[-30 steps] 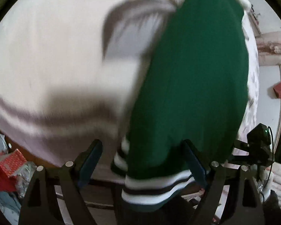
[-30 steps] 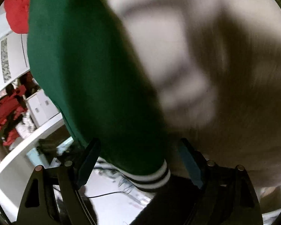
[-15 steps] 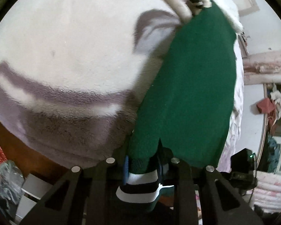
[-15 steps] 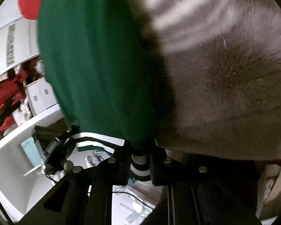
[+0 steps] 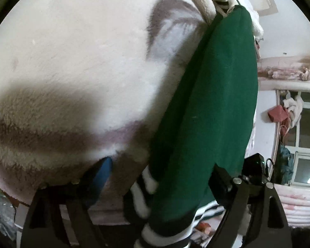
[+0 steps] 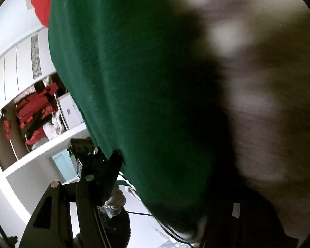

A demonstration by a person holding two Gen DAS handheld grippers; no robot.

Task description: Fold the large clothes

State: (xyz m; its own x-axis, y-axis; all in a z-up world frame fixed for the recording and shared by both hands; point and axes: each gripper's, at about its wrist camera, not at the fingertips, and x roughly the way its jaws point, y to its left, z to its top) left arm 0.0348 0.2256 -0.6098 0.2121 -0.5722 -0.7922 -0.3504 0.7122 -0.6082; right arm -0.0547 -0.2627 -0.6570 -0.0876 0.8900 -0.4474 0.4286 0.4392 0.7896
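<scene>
Your left gripper point(image 5: 161, 177) has its jaws opening wide; the green sweater point(image 5: 212, 107) lies between them, its striped cuff point(image 5: 146, 188) loose at the base, and neither pad presses it. Your right gripper point(image 6: 175, 177) is opening too, with the sweater point(image 6: 134, 72) spread between its jaws, unpinched. Beside the jaws of both lies a fleecy white blanket point(image 5: 72, 51).

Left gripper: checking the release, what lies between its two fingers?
In the left wrist view, the green garment's striped cuff lies between the left gripper's opening jaws, on the fleece blanket.
</scene>
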